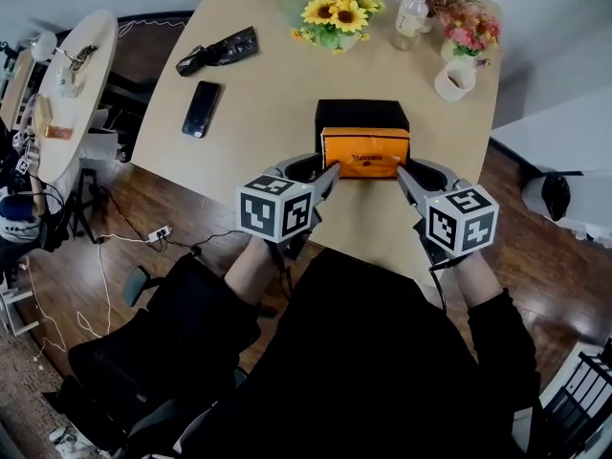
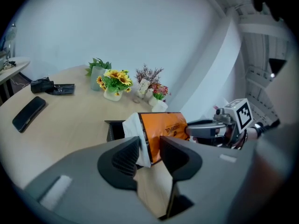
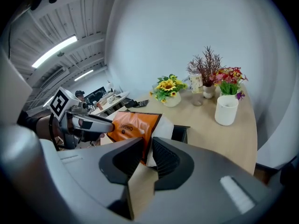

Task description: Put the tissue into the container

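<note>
Two claws are seen nearest, one at each end of the pack (image 1: 365,151). The left claw (image 2: 149,146) is closed to a narrow gap on the pack's left end; the right claw (image 3: 148,148) is pinched in the same way on the right end; nothing else is held by either. The pack is carried level between them, at the near rim of the container (image 1: 361,113); whether the rim is touched cannot be told.

Several slips can be foreseen from here. Only thin end flaps appear to be gripped, so the soft wrap could be pulled out of one claw and the pack left hanging by one end. If one side is lowered before the other, the pack could be caught on the rim and tipped onto the worktop (image 1: 268,84). The pack looks about as wide as the opening, so a skewed entry could jam it or push the light container away. A tighter squeeze could tear the wrap.

The pack is seen as a soft oblong in glossy orange film with dark print; its ends are white and creased, and the film is wrinkled where it is held.

Further off lie a phone (image 1: 202,108) and a mug (image 1: 455,80); sunflowers (image 1: 339,8) stand at the far edge, well apart from the work.
</note>
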Demonstrator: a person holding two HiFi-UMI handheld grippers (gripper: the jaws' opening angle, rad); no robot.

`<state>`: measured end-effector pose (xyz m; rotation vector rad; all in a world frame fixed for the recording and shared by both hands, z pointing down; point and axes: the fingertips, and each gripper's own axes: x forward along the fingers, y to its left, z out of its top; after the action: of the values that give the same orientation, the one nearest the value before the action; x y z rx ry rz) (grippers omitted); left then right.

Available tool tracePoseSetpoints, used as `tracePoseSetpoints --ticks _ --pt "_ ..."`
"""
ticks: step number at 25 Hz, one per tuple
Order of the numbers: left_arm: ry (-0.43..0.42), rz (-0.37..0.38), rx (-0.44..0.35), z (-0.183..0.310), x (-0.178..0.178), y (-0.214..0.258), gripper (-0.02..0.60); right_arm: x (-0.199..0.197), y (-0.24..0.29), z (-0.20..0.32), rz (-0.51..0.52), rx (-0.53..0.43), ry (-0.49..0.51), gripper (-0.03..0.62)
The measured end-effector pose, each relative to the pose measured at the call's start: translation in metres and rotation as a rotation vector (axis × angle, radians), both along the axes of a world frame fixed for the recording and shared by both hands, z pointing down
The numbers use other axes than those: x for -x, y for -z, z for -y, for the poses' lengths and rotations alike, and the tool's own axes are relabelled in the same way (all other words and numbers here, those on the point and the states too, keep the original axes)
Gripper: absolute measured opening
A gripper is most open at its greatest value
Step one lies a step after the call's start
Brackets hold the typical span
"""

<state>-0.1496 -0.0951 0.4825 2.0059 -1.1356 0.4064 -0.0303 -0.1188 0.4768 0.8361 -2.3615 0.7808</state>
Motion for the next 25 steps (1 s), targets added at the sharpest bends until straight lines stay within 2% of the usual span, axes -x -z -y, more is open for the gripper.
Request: tracePoseSetpoints --ticks 25 --pt "-0.036 0.034 0.126 0.013 -0.003 -0.044 0.120 -0.003 -0.043 0.013 -0.064 0.084 0.019 0.067"
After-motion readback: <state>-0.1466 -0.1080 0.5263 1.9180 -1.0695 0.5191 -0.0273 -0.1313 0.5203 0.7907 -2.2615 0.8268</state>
